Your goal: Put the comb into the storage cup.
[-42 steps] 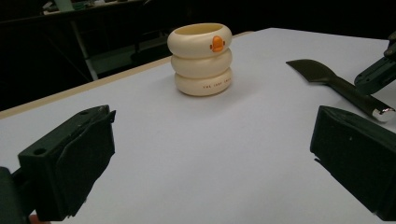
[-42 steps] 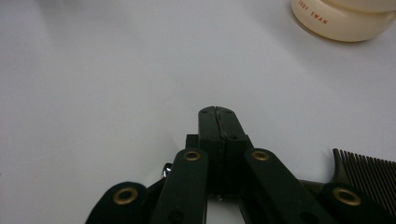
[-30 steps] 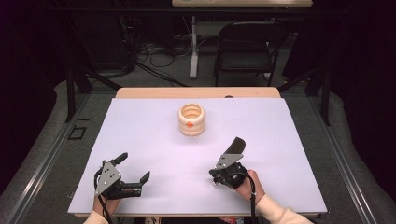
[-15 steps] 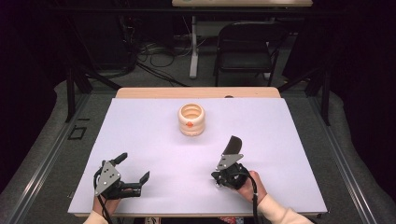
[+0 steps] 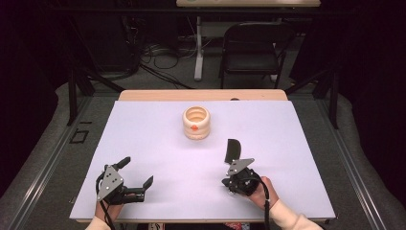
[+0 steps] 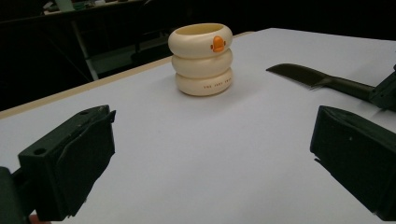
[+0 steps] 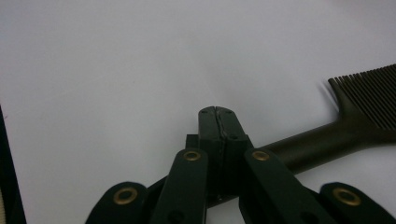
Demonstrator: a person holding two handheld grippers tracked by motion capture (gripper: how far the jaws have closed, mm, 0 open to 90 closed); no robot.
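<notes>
A black comb [image 5: 233,149] points away from me across the white table [image 5: 287,143], its teeth at the far end [image 7: 364,102]. My right gripper [image 5: 232,163] is shut on its handle, the jaws meeting tip to tip [image 7: 218,112]. In the left gripper view the comb [image 6: 308,74] reaches out from the right gripper [image 6: 385,86] just above the table. My left gripper [image 5: 137,170] rests at the front left, open and empty [image 6: 212,154]. A cream stack of rings [image 5: 196,122] with an orange mark [image 6: 201,58] stands mid-table beyond both.
A wooden strip [image 5: 201,95] borders the table's far edge. Behind it on the floor stand a black chair [image 5: 253,43] and a table leg with cables [image 5: 197,48]. Dark frame bars flank the table.
The comb has swung from leaning right to pointing straight away, and the right hand has shifted slightly with it. The left gripper has stayed put.
</notes>
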